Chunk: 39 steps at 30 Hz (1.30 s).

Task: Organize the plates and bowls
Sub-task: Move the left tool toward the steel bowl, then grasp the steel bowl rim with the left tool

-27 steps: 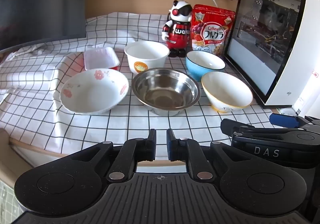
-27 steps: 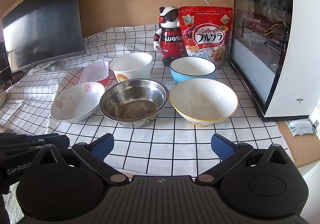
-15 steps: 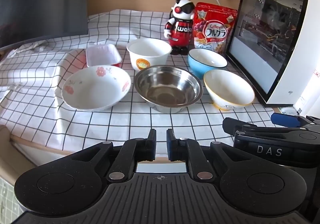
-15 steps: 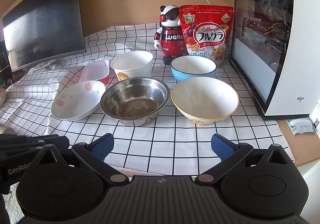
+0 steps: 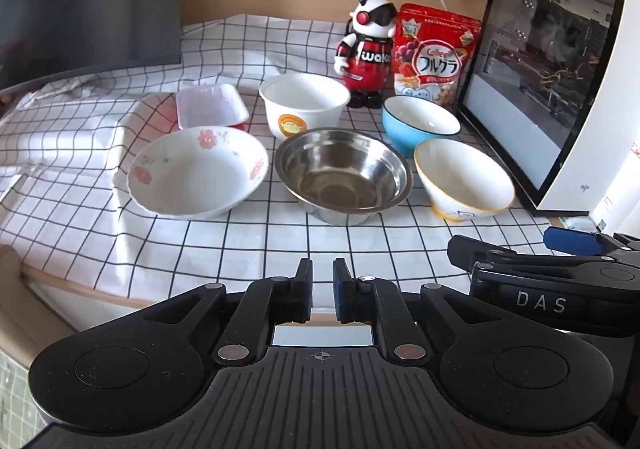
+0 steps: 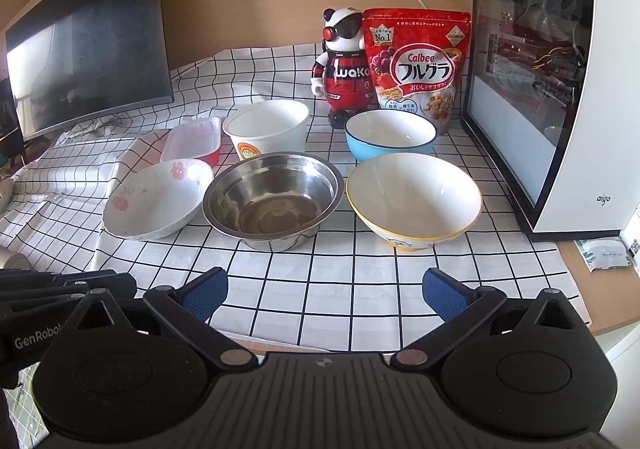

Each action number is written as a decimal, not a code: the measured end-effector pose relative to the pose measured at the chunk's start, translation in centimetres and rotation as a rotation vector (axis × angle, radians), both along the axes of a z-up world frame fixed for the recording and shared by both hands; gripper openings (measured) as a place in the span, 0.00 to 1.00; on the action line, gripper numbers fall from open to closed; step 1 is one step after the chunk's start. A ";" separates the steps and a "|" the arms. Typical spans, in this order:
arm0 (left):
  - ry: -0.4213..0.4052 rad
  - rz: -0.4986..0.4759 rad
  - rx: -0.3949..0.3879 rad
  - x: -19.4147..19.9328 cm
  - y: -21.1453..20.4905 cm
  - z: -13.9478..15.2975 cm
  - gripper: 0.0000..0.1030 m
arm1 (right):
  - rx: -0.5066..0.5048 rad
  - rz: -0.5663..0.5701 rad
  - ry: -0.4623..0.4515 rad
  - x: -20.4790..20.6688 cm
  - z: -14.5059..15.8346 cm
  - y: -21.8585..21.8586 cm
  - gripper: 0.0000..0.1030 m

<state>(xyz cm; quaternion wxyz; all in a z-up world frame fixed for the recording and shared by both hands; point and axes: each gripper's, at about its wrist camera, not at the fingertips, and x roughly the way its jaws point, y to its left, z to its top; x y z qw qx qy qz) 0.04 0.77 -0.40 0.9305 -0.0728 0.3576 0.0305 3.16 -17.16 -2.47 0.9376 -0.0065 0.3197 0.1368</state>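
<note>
Both grippers hang over the near edge of the checked tablecloth (image 6: 320,289), well short of any dish: the left gripper (image 5: 322,289) has its jaws pinched together on nothing, and the right gripper (image 6: 324,291) is spread wide with nothing between the pads. So honestly nothing looks started yet, since every dish sits loose on its own.

Front row, left to right: floral bowl (image 6: 158,205), stainless steel bowl (image 6: 274,201), yellow-rimmed bowl (image 6: 414,201). Behind them sit a small red-and-white tray (image 6: 192,141), a white tub-shaped bowl (image 6: 266,129) and a blue bowl (image 6: 390,133), which sits just behind the yellow-rimmed one. All of them look empty, though the steel one is reflective enough that a thin film of water wouldn't show.

My guess is the whole stacking job is left, and the right one looks readier to start it.
</note>
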 end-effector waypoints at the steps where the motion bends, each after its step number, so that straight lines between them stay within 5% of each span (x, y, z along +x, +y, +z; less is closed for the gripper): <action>1: -0.002 0.000 -0.006 0.0 0.1 -0.1 0.12 | -0.001 0.001 0.001 0.1 0.0 0.1 1.00; 19: 0.024 -0.038 -0.071 4.5 5.8 -1.7 0.12 | 0.026 -0.054 0.044 3.8 -0.5 3.5 1.00; 28: 0.060 -0.247 -0.227 11.4 13.8 -1.8 0.12 | 0.246 -0.251 0.246 8.3 -2.5 6.2 1.00; 34: 0.054 -0.471 -0.133 18.0 14.1 -0.7 0.12 | 0.222 -0.326 0.234 8.6 -3.5 8.2 1.00; 39: 0.138 -0.537 -0.183 23.9 12.6 -2.0 0.12 | 0.278 -0.306 0.249 10.8 -4.0 7.3 1.00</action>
